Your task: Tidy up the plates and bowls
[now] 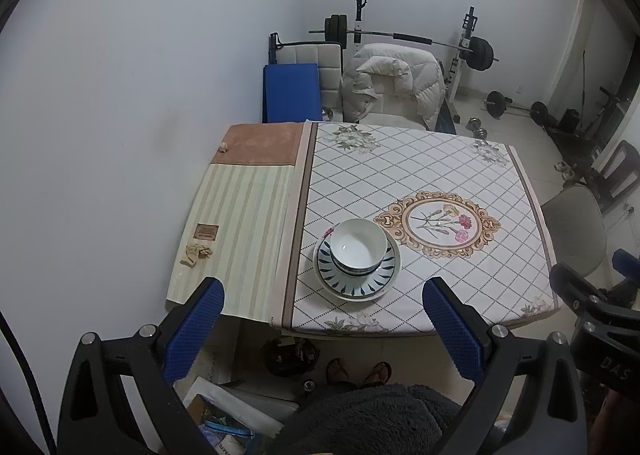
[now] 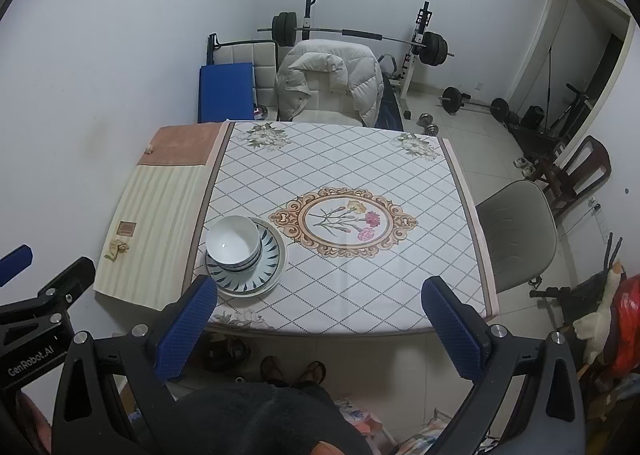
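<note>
White bowls (image 1: 359, 247) with blue rims are stacked on blue-leaf-patterned plates (image 1: 384, 279) near the front left of the tablecloth (image 1: 420, 159). The same stack of bowls (image 2: 234, 243) on the plates (image 2: 268, 259) shows in the right wrist view. My left gripper (image 1: 323, 293) is open and empty, held high above the table's front edge, short of the stack. My right gripper (image 2: 319, 291) is open and empty, held high over the front edge, to the right of the stack.
A striped cloth (image 1: 240, 223) with a crumpled scrap (image 1: 197, 253) covers the table's left part beside the wall. A chair with a puffy jacket (image 2: 332, 79) stands behind the table, a grey chair (image 2: 520, 231) to its right. Weights lie behind.
</note>
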A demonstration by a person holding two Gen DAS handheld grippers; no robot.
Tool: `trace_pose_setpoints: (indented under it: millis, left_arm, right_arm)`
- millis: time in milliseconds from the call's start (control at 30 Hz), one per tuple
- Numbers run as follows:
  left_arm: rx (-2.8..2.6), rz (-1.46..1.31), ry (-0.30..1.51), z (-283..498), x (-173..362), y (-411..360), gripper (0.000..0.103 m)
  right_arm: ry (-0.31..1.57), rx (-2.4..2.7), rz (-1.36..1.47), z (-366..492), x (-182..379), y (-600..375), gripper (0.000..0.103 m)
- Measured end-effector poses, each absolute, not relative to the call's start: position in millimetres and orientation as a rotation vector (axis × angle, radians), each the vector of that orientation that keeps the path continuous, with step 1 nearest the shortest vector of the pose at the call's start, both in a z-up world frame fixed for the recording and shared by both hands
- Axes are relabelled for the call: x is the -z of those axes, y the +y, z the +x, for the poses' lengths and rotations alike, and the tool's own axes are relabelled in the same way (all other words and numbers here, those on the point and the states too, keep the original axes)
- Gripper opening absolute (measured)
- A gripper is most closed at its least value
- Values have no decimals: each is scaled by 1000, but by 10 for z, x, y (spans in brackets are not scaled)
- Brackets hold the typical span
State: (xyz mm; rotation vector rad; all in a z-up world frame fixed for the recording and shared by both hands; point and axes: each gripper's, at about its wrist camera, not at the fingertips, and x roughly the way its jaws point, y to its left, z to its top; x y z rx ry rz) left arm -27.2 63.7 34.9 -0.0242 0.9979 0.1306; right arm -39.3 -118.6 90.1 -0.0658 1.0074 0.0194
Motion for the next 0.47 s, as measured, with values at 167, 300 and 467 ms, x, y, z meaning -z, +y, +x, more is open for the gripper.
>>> trace_pose_setpoints:
  millis: [167,300,467]
  left_arm:
    - [-136,-25,994,-256,-365,672,102]
    - [-137,-25,993,-252,-365,672,102]
    - [-138,-31,985,-240,-382,692,102]
  right_arm:
    - [1004,-27,-70,-344,-906,-1189,103]
    - [1004,-30,-74,-314,-896,-1184,103]
    - [1002,-34,-78,-269,-894,-1172,103]
